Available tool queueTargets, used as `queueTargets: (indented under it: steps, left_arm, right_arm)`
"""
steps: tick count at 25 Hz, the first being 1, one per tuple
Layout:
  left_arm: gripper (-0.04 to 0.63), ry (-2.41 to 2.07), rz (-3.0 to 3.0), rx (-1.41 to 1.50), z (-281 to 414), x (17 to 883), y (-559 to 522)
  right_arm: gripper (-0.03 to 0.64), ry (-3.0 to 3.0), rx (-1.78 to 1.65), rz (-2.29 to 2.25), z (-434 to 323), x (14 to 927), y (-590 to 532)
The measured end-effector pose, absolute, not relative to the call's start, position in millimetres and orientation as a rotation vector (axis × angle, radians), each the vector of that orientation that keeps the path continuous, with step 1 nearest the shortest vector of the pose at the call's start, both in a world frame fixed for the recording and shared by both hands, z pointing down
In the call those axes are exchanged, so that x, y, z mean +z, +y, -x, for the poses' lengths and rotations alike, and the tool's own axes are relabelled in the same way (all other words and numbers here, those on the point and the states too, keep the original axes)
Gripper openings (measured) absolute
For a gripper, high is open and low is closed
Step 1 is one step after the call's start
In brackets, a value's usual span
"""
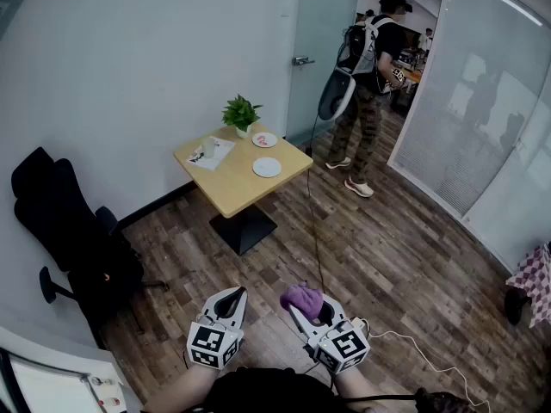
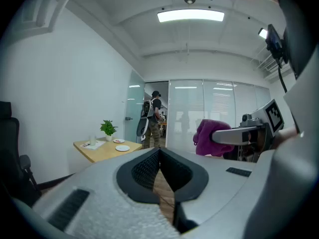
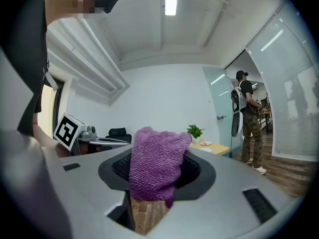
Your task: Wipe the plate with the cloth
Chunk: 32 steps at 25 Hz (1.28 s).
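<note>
Two white plates lie on a small wooden table [image 1: 237,183] far ahead of me: a plain plate [image 1: 267,168] near its right edge and a second plate [image 1: 264,139] with something pink on it beside the plant. The plain plate [image 2: 122,148] also shows small in the left gripper view. My right gripper [image 1: 303,305] is low by my body, shut on a bunched purple cloth [image 1: 302,298] that bulges out over the jaws [image 3: 155,161]. My left gripper [image 1: 231,298] is next to it, its jaws shut with nothing between them [image 2: 159,153]. Both are well short of the table.
A potted plant [image 1: 241,113] and a glass [image 1: 209,148] on a paper mat stand on the table. A black office chair [image 1: 73,235] is at the left wall. A person [image 1: 370,76] with a backpack stands in the doorway. A cable [image 1: 315,231] runs across the wooden floor.
</note>
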<state>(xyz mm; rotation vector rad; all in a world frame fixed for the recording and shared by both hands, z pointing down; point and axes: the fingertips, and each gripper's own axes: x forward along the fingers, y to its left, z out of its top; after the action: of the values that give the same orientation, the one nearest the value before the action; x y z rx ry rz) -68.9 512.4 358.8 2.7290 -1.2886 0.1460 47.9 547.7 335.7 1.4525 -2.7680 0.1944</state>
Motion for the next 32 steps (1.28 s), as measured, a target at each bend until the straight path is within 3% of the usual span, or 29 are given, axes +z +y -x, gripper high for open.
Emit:
queueTargets:
  steps: [21, 32]
  left_arm:
    - [0.002, -1.295, -2.718, 0.149, 61.6, 359.2, 505.7]
    - [0.002, -1.317, -2.728, 0.163, 19.0, 356.1, 495.7]
  right_arm:
    - [0.178, -2.83, 0.228, -1.471, -57.7, 327.6, 543.2]
    - [0.178, -2.853, 0.208, -1.449, -97.8, 330.8, 535.5]
